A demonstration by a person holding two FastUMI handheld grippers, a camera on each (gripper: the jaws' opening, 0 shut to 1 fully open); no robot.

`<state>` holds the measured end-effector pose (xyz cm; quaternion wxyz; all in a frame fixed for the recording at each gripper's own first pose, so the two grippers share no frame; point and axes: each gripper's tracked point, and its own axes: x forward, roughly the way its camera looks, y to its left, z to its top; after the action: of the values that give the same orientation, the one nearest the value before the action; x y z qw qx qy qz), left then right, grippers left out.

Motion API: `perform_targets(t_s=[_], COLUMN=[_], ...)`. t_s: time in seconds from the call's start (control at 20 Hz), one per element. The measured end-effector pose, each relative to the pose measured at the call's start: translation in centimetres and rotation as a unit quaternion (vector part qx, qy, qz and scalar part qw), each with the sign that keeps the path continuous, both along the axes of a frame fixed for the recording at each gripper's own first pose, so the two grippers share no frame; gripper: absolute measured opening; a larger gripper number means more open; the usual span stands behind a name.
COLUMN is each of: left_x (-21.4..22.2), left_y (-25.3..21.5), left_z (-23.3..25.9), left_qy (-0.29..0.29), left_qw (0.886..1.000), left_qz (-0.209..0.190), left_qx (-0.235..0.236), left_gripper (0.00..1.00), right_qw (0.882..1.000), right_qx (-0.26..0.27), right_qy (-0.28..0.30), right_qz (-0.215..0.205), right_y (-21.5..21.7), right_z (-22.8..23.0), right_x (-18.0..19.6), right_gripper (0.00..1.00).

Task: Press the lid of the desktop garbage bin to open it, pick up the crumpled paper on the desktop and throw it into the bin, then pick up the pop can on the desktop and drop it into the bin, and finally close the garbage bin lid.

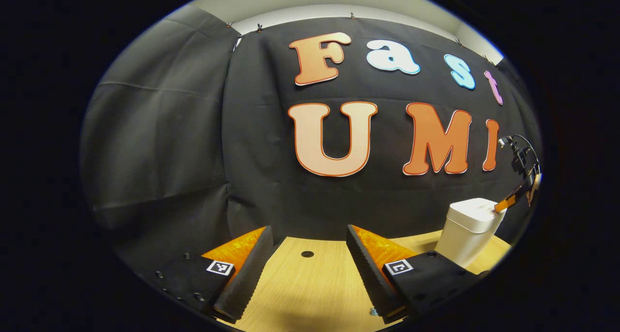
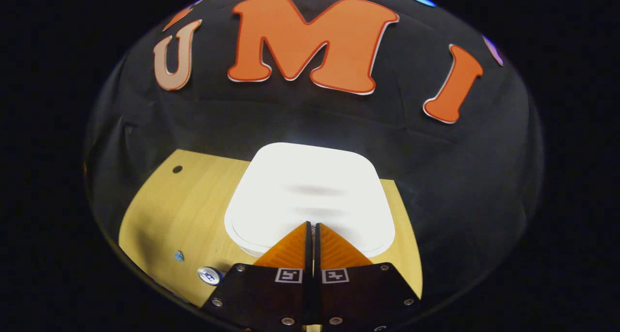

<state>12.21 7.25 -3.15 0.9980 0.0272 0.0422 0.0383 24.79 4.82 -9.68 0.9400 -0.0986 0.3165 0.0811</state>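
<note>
In the left gripper view, the left gripper [image 1: 307, 266] hangs over the wooden desktop [image 1: 310, 293] with its two fingers spread wide and nothing between them. Bare wood runs between and ahead of the fingers as far as the black cloth wall, broken by one small round hole [image 1: 307, 254] near the back edge. Far to the right, the white garbage bin [image 1: 467, 232] stands near the desk's right end, close to the cloth wall. Its lid is down. The right gripper [image 1: 501, 207] reaches in from the right, its tips at the lid's right rim; whether they press on it cannot be told from here. A small bluish scrap [image 1: 373, 311] lies on the wood beside the right finger's base.

In the right gripper view, the right gripper [image 2: 312, 228] is clenched with only a thin slit between its fingers, and it holds nothing. Its tips sit over the near edge of the bin's closed lid [image 2: 310, 191], right at the surface; actual contact cannot be told. The bin stands toward the back right of the desk, leaving a narrow strip of wood on its right and a wider stretch on its left. On that left stretch, near the front edge, the pop can [image 2: 210, 275] shows its silvery top, just beside the gripper's body. A tiny blue speck [image 2: 179, 256] lies a little farther left, and a round hole [image 2: 177, 169] sits near the far left corner.
</note>
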Motion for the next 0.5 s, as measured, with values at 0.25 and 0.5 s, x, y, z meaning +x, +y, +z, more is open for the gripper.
perform_targets(t_s=[0.25,0.5], left_x=[0.3,1.0], left_y=[0.4,-0.1], left_z=[1.0,2.5], left_qy=[-0.008,-0.02], left_qw=[1.0,1.0], left_qz=[-0.001,-0.007], left_qx=[0.009,0.001], left_gripper=[0.97,0.98], right_qw=[0.999,0.989], right_qx=[-0.023,0.016], right_qy=[-0.035,-0.146], right_qz=[0.01,-0.022], right_y=[-0.2,0.6], right_z=[1.0,8.0], right_x=[0.5,1.1], right_gripper=[0.01,0.01])
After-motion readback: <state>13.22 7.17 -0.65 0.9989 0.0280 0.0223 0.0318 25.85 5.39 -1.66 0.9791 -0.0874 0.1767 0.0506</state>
